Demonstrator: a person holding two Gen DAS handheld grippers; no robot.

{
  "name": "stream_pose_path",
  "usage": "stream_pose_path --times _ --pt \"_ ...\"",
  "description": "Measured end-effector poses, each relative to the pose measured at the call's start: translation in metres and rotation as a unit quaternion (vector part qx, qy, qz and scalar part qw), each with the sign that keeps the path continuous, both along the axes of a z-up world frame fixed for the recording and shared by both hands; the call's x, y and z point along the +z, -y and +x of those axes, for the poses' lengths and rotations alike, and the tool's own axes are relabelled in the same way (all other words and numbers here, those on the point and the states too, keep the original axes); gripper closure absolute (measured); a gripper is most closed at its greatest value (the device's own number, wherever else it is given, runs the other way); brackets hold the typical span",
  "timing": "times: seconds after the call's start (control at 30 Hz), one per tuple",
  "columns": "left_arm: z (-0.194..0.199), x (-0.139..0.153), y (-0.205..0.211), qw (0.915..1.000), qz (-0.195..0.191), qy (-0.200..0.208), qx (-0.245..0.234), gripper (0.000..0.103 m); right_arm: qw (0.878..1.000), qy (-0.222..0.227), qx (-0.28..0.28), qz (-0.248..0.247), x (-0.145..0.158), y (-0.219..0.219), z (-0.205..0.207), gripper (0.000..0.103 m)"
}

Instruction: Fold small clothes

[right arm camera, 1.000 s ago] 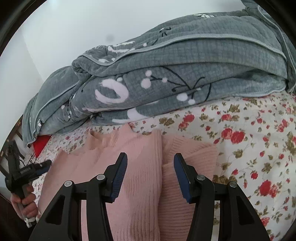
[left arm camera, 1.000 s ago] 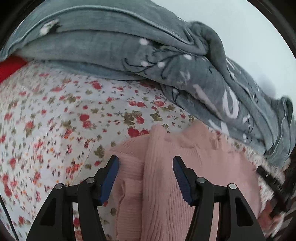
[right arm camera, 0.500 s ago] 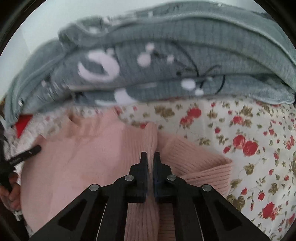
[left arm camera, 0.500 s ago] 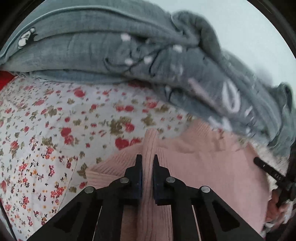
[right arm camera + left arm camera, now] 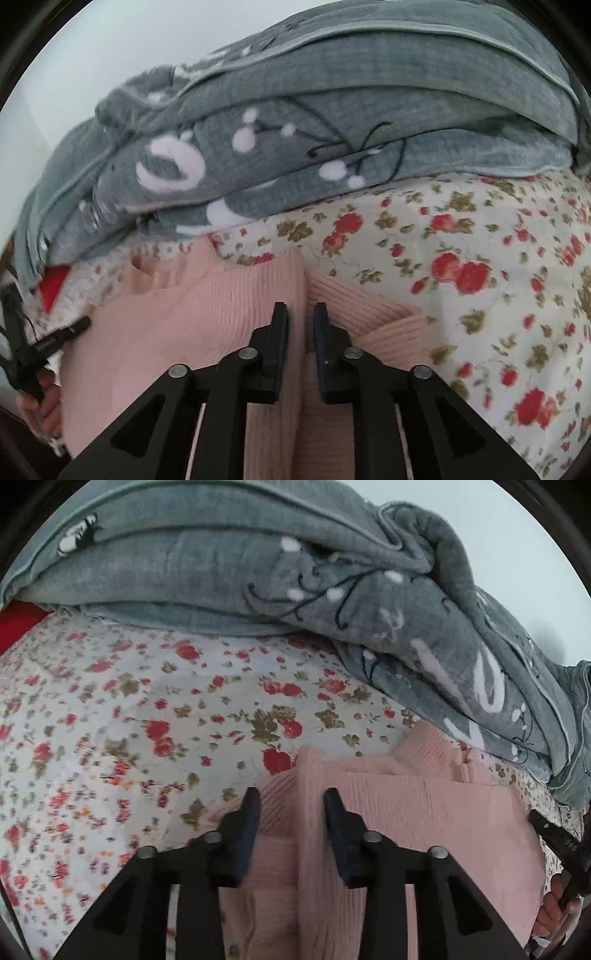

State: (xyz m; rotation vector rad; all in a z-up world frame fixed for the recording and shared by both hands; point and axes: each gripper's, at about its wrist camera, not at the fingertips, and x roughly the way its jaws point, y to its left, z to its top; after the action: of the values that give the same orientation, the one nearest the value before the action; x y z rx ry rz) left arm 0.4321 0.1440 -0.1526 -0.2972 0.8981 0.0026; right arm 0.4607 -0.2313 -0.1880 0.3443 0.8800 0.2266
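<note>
A pink knitted sweater (image 5: pixel 424 812) lies flat on a flowered bedsheet (image 5: pixel 129 709), with its sleeves folded along its sides. My left gripper (image 5: pixel 291 795) hovers over the sweater's left edge. Its jaws are opening, and a raised ridge of the knit runs between them without being pinched. In the right wrist view the sweater (image 5: pixel 184 325) fills the lower left. My right gripper (image 5: pixel 300 308) sits over the crease beside the folded right sleeve (image 5: pixel 373 314). Its jaws are opening too, with a narrow gap and pink knit showing in it.
A bulky grey patterned blanket (image 5: pixel 258 572) is heaped behind the sweater, right against its collar; it also spans the right wrist view (image 5: pixel 369 129). Something red (image 5: pixel 51 288) pokes out from under it. A hand (image 5: pixel 554 912) shows at the sweater's far side. A pale wall stands behind.
Both grippers were open a second ago and pinched shut on the sweater's folds half a second ago. Now both have parted, the left wider. The right gripper has sunk slightly toward the sweater.
</note>
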Motion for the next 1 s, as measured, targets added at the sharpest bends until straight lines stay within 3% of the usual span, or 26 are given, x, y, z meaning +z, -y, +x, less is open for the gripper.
stream_pose_path --times 0.03,0.1,0.13,0.3,0.47,0.67,0.73,1.0 --pt "-0.008 0.008 -0.002 0.9999 -0.005 0.010 -0.001 0.060 1.000 0.001 -0.007 0.011 0.005 0.009 -0.005 0.067" --pt "-0.023 0.018 -0.008 0.9996 -0.014 0.026 -0.001 0.041 0.999 0.003 -0.018 0.044 0.019 0.029 -0.017 0.047" --pt "-0.033 0.023 -0.010 0.9991 -0.020 0.036 0.000 0.041 0.999 0.000 -0.017 0.051 0.024 0.033 -0.018 0.038" --pt "-0.071 0.028 -0.017 0.9982 -0.036 0.046 -0.015 0.038 0.998 -0.009 -0.004 0.054 0.034 0.041 -0.045 0.036" --pt "-0.107 0.008 -0.024 0.9932 -0.093 0.060 -0.038 0.037 0.998 -0.044 0.036 0.040 0.012 0.026 -0.065 0.036" --pt "-0.091 -0.024 -0.023 0.9861 -0.156 0.003 -0.056 0.036 0.997 -0.060 0.045 0.034 -0.007 0.010 -0.062 0.033" --pt "-0.085 -0.034 -0.022 0.9868 -0.153 -0.015 -0.048 0.037 0.997 -0.056 0.052 0.025 -0.007 0.004 -0.060 0.029" --pt "-0.062 -0.037 -0.014 0.9884 -0.147 -0.010 -0.038 0.037 0.996 -0.053 0.066 -0.035 -0.011 -0.021 -0.040 0.018"
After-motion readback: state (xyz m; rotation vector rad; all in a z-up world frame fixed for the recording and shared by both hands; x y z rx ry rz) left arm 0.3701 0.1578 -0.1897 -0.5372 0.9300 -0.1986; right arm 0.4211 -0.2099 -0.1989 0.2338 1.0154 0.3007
